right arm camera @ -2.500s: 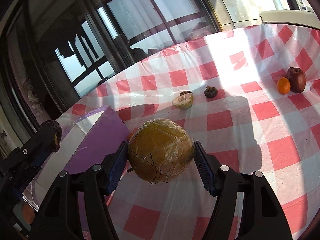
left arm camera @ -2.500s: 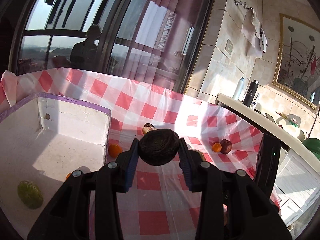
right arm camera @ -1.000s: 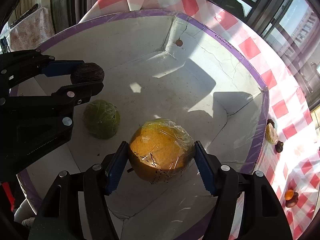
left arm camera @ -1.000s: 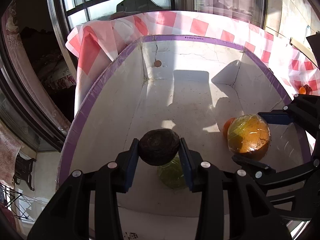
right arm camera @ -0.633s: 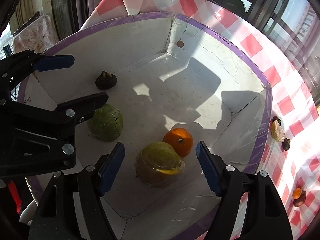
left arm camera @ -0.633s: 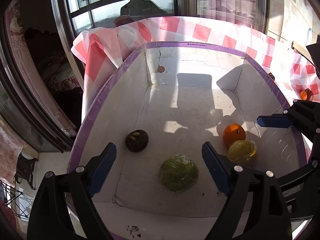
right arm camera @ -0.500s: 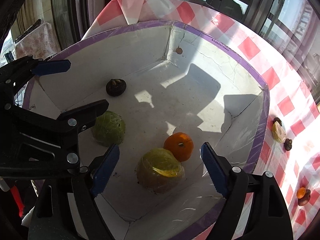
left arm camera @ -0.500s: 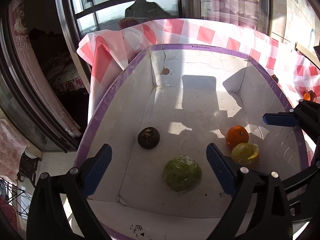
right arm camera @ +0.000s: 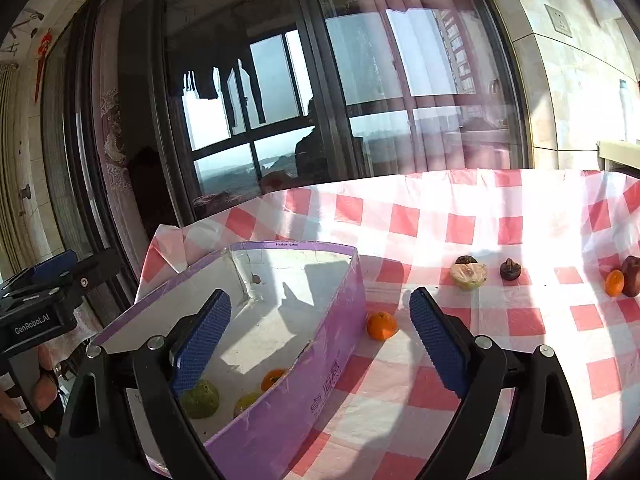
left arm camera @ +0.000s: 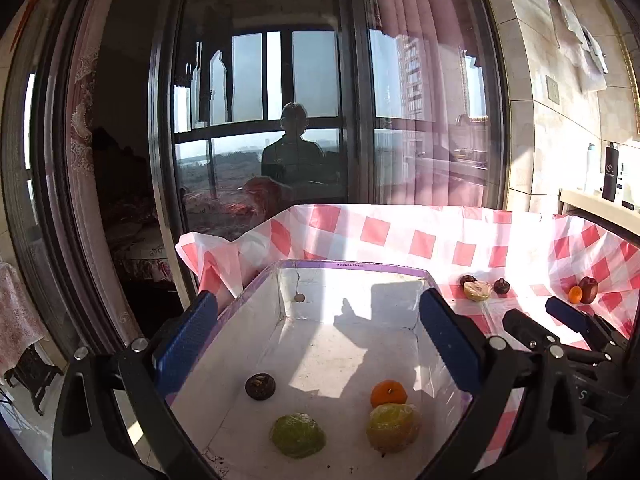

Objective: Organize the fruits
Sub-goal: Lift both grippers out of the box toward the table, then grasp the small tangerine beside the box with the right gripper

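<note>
Both claws gape empty: the left gripper (left arm camera: 320, 336) above the box (left arm camera: 356, 266), whose floor holds four fruits; the right gripper (right arm camera: 320, 332) over the box's right wall, a loose orange (right arm camera: 382, 325) on the tablecloth (right arm camera: 520, 320) just beyond, between its fingers.

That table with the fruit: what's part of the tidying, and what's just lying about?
Part of the job:
- purple box
- fruit in it, e.g. wrapped green fruit
- loose orange
- dark red fruit

Just there:
- checked tablecloth
- black bottle
- curtain
</note>
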`<control>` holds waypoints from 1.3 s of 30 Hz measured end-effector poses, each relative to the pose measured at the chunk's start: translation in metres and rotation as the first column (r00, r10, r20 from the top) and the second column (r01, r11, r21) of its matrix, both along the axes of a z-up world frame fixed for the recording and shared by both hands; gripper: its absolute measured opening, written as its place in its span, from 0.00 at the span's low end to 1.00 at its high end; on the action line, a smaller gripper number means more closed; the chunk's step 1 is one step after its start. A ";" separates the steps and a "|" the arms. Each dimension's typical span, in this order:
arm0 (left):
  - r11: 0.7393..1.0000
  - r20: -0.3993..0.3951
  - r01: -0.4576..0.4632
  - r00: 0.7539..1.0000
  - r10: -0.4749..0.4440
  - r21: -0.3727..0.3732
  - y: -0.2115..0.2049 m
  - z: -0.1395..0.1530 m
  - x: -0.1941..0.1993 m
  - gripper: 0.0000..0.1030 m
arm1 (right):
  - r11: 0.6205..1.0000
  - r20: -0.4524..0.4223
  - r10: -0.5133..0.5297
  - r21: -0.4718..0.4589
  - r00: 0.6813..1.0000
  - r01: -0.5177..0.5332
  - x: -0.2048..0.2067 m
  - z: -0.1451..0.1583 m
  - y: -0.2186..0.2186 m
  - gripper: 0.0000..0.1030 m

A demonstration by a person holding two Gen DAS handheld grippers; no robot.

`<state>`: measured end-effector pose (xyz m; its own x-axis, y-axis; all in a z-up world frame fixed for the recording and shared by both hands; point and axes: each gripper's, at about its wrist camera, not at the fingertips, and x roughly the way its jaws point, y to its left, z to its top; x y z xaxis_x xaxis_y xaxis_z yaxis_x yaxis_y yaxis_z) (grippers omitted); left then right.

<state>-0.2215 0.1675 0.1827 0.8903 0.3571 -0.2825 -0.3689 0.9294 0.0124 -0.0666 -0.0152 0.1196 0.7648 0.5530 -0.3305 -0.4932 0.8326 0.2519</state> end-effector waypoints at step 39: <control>0.747 -0.318 0.524 0.685 -0.655 -0.410 -0.117 -0.172 0.133 0.98 | 0.718 -0.364 0.410 -0.437 0.836 -0.542 0.182 -0.108 0.116 0.66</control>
<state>-0.0885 0.0509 0.0110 0.6543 -0.3493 -0.6707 0.2407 0.9370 -0.2531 0.1158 0.1009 0.0112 0.3125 0.5247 -0.7918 -0.8434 0.5368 0.0229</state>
